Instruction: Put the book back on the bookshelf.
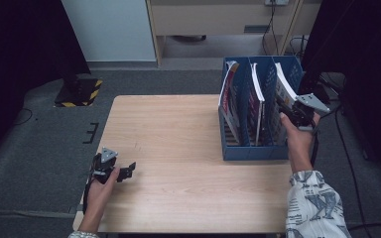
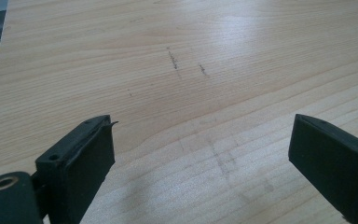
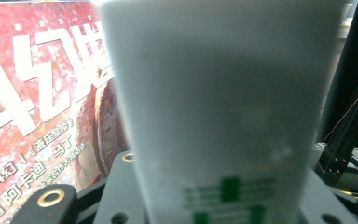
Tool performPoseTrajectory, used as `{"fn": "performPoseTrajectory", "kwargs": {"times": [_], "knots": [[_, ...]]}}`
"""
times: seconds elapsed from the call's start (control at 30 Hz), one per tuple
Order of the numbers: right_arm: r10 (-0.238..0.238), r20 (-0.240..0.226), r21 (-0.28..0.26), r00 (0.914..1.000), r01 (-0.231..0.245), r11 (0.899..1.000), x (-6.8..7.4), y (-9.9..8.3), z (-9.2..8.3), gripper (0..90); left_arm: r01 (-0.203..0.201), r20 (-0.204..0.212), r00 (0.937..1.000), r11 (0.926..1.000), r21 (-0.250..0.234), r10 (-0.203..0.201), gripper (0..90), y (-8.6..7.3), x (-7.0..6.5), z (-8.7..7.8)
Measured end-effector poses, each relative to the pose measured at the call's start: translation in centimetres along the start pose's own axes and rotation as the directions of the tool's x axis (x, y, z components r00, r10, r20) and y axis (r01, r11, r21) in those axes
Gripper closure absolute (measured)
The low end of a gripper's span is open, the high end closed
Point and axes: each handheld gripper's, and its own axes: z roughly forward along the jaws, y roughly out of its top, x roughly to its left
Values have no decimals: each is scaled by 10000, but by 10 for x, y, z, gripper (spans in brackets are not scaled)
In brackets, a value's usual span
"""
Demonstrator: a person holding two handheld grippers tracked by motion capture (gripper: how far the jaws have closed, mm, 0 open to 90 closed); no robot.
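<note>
A blue file holder (image 1: 253, 151) with three slots stands at the table's right side, with a magazine in each slot. My right gripper (image 1: 291, 113) is at the upper corner of the rightmost magazine (image 1: 284, 91). In the right gripper view the magazine's white page edge (image 3: 223, 93) sits between the jaws, very close and blurred, with its red cover (image 3: 42, 93) to the left. The pads are hidden. My left gripper (image 1: 128, 171) lies on the table near the front left edge, open with nothing between its fingers (image 2: 88, 149).
The wooden table (image 1: 173, 134) has faint pencil marks (image 2: 172, 58) ahead of the left gripper. Beyond it lie grey carpet, a black-and-yellow stand base (image 1: 79, 91) at the far left and cables (image 1: 345, 144) to the right.
</note>
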Motion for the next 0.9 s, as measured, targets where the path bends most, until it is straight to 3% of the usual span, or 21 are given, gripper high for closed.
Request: {"fn": "performPoseTrajectory", "kwargs": {"times": [0.4, 0.73, 0.9], "knots": [[129, -243, 164, 9996, -125, 9998, 2, -1, -1, 535, -13, 3, 10000, 10000, 0, 13, 65, 0, 0, 0], [95, -308, 196, 9995, -89, 9998, 2, -2, -3, 361, -70, 19, 10000, 10000, 17, 70, 65, 0, -1, -1], [209, -455, 454, 9987, -188, 9988, 1, -2, -5, 284, -36, 8, 10000, 10000, -2, 36, 65, 0, -1, 0]]}}
